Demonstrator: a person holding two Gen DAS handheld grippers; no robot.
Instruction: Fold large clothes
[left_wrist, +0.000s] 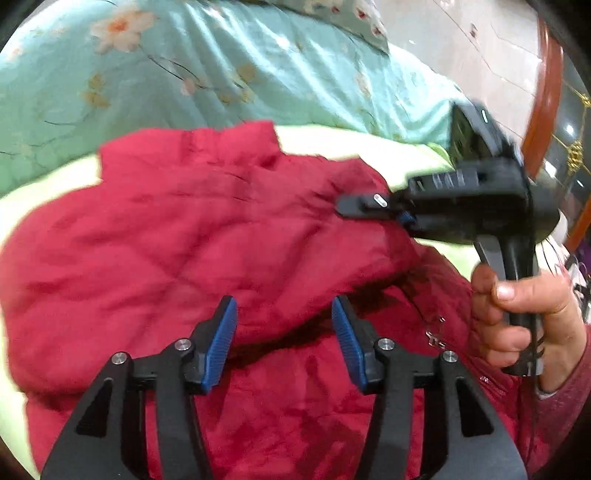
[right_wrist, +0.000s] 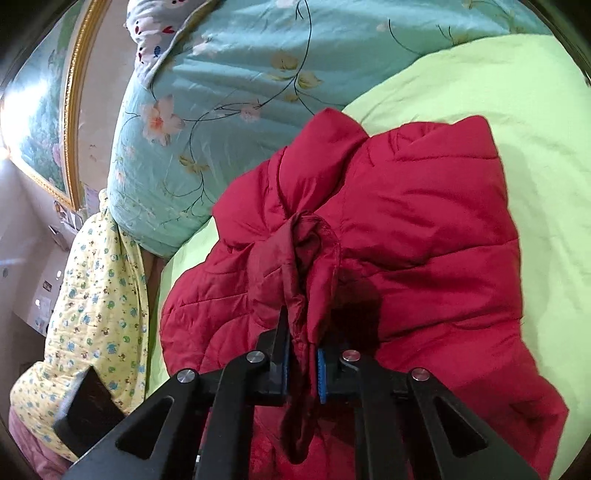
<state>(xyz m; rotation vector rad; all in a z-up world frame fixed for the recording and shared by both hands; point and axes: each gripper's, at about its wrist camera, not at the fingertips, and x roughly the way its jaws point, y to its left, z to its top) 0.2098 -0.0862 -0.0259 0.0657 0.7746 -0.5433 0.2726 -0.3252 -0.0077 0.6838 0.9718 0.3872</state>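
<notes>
A red quilted jacket lies crumpled on a light green bedspread. My left gripper is open and empty, its blue pads just above the jacket's near part. My right gripper is shut on a bunched fold of the jacket, which it holds up from the heap. In the left wrist view the right gripper comes in from the right, held by a hand, its tips at the jacket's right edge.
A turquoise floral quilt is piled behind the jacket; it also shows in the right wrist view. A yellow patterned quilt hangs at the left. A framed picture is on the wall. A wooden bed frame stands far right.
</notes>
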